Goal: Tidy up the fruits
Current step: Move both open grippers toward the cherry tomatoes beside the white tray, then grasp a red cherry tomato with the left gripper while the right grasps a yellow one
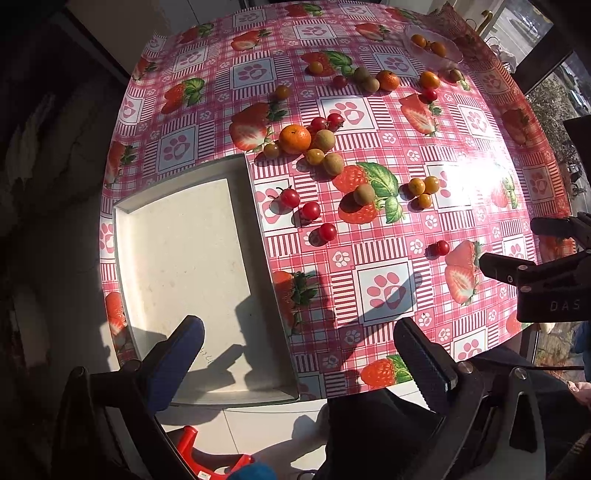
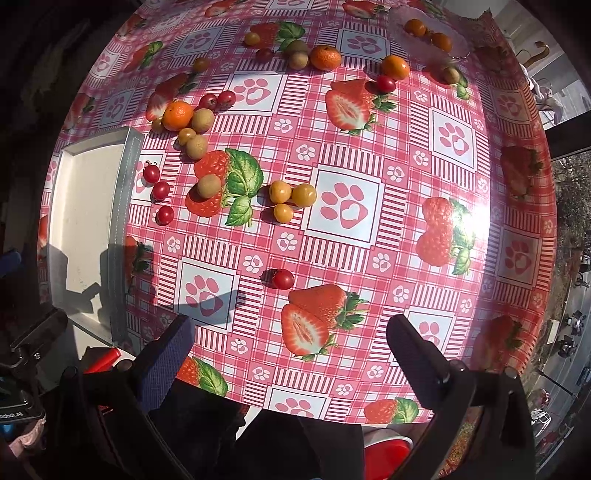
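Tray (image 1: 192, 258) runs lengthwise away, seemingly; fruits round.

"DAS" on right tool (image 1: 550, 291)

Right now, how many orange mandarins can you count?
5 orange mandarins: one near the white rectangular tray, two loose farther back, two in the clear glass dish; more may hide there.

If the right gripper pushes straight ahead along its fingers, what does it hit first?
Probably the lone red cherry tomato on the pink strawberry-print tablecloth; it lies ahead between the open fingers of the right gripper. Height above the cloth is unclear.
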A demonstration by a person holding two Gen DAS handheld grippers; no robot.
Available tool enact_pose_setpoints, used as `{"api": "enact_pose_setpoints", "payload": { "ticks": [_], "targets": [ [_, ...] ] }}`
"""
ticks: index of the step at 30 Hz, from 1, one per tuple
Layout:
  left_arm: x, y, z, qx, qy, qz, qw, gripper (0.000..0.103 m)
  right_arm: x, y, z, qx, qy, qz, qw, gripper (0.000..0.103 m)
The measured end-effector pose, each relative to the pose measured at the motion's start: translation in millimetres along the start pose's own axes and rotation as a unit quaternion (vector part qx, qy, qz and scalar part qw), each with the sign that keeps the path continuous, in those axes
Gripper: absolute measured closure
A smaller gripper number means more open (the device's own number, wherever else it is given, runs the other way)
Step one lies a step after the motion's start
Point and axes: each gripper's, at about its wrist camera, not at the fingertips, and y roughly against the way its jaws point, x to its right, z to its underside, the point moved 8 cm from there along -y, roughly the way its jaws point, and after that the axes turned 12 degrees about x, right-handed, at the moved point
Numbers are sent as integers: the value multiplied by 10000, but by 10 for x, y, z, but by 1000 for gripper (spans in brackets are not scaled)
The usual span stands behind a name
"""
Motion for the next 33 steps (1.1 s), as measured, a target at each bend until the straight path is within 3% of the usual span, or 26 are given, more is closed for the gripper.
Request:
{"api": "enact_pose_setpoints", "payload": {
  "ticks": [11, 33],
  "targets": [
    [-54, -185, 117, -201, 478, 35, 9986, 0, 110, -171, 134, -252, -43, 54, 9997, 0],
    [340, -756, -78, -411, 686, 34, 9968, 0, 580, -426, 118, -205, -145, 261, 9993, 0]
  ]
}}
